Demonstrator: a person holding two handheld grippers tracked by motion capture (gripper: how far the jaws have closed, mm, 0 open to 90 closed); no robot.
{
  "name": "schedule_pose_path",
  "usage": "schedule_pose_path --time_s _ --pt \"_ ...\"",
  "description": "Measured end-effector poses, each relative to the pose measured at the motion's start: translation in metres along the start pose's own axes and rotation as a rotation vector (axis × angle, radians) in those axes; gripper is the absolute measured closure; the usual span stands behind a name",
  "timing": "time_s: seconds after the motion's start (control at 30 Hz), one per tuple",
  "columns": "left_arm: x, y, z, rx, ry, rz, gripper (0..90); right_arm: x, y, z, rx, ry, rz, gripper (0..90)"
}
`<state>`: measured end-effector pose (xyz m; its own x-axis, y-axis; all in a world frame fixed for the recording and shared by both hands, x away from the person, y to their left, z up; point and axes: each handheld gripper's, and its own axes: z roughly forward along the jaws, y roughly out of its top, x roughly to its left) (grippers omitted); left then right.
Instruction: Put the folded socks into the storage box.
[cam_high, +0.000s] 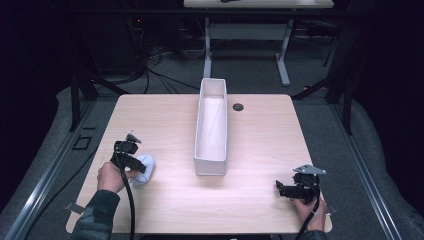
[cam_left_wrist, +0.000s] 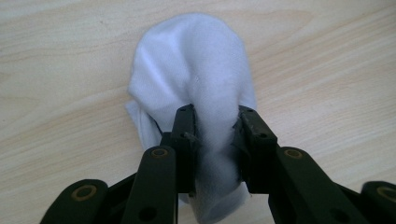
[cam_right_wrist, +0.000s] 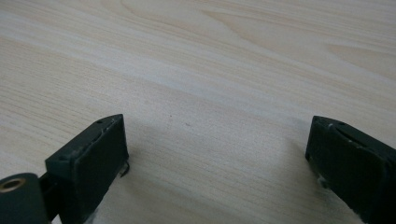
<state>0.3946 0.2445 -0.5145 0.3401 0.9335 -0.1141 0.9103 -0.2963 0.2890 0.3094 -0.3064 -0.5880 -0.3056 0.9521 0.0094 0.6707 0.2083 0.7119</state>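
Left gripper view has my left tongs (cam_left_wrist: 214, 126) clenched on the white cloth (cam_left_wrist: 194, 79) at the desk's (cam_high: 165, 120) near-left — lift it straight, keep the pinch deep — right tongs (cam_right_wrist: 217, 149) released.

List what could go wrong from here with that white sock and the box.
1. The left tongs pinch just a fold of the sock; the soft cloth may slip out when lifted.
2. The box is narrow and tall, so a dangling sock might catch its rim or tip it.
3. The right tongs sit open and apart from the box, so nothing steadies it.
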Motion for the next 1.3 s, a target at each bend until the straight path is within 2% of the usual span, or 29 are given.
schedule_pose_path --time_s 0.3,0.6,1.3 --pt "-0.007 0.005 -0.021 -0.038 -0.002 0.038 72.9 0.0 0.0 0.0 -0.001 0.0 0.0 4.9" --pt "-0.019 0.013 -0.042 -0.071 0.014 0.085 75.4 0.0 0.0 0.0 -0.001 0.0 -0.001 4.9" --pt "-0.036 0.031 -0.079 -0.135 0.037 0.137 75.9 0.0 0.0 0.0 -0.002 0.0 0.0 4.9"
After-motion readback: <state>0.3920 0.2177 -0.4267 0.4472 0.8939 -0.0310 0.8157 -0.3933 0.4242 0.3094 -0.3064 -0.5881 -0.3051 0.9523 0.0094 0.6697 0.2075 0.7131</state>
